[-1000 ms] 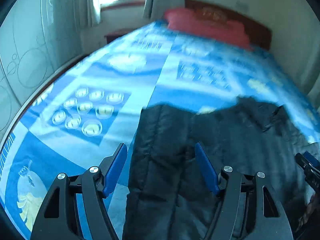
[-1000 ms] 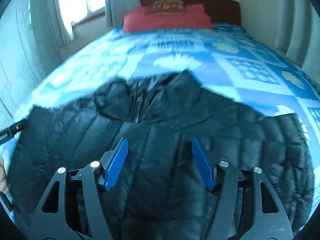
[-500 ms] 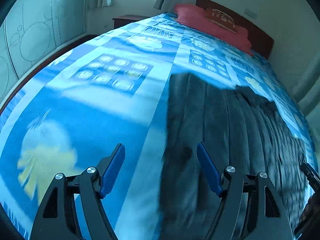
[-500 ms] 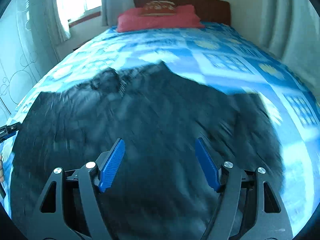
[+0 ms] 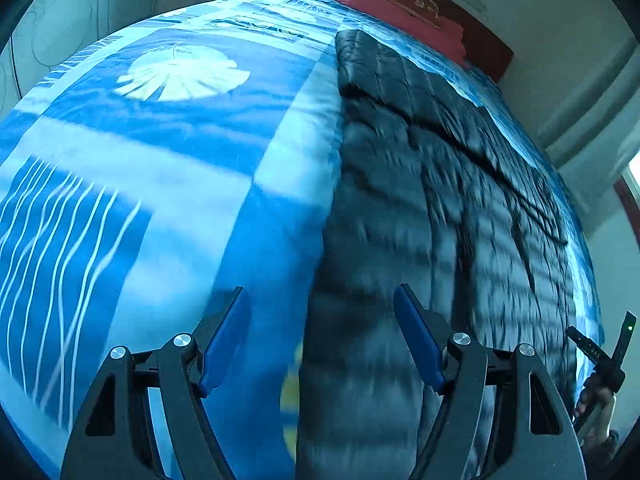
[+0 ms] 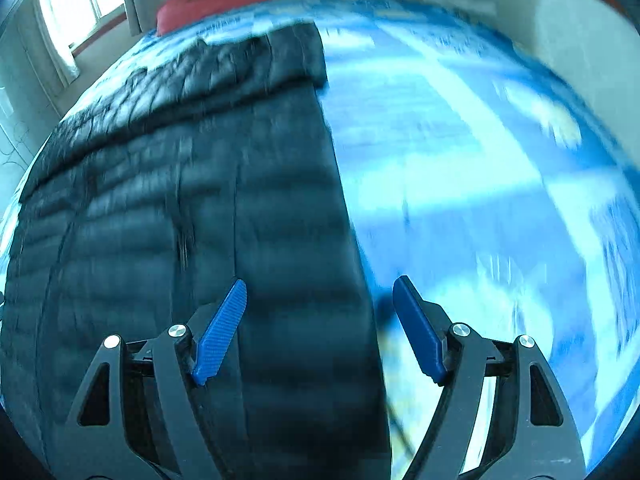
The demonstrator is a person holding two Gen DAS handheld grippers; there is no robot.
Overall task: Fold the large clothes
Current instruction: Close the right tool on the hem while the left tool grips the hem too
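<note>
A black quilted down jacket (image 5: 440, 200) lies spread flat on a bed with a blue patterned cover (image 5: 160, 140). My left gripper (image 5: 320, 292) hangs open above the jacket's left edge, one pad over the cover and the other over the jacket, with nothing gripped. In the right wrist view the same jacket (image 6: 200, 180) fills the left half. My right gripper (image 6: 320, 280) stands open over the jacket's right edge, pads clear of the fabric. The jacket's upper part lies folded as a thicker band (image 6: 240, 68) towards the pillow.
A red pillow (image 5: 400, 8) and a wooden headboard (image 5: 484, 36) are at the far end of the bed. A bright window with curtains (image 6: 80, 4) is on the left, a pale wall (image 6: 560, 20) on the right. A hand (image 5: 596, 404) shows at the lower right of the left wrist view.
Both grippers have swept apart across the jacket, the left one to its left edge, the right one to its right edge. Both views have tilted, and the right jaws stand a little wider.
</note>
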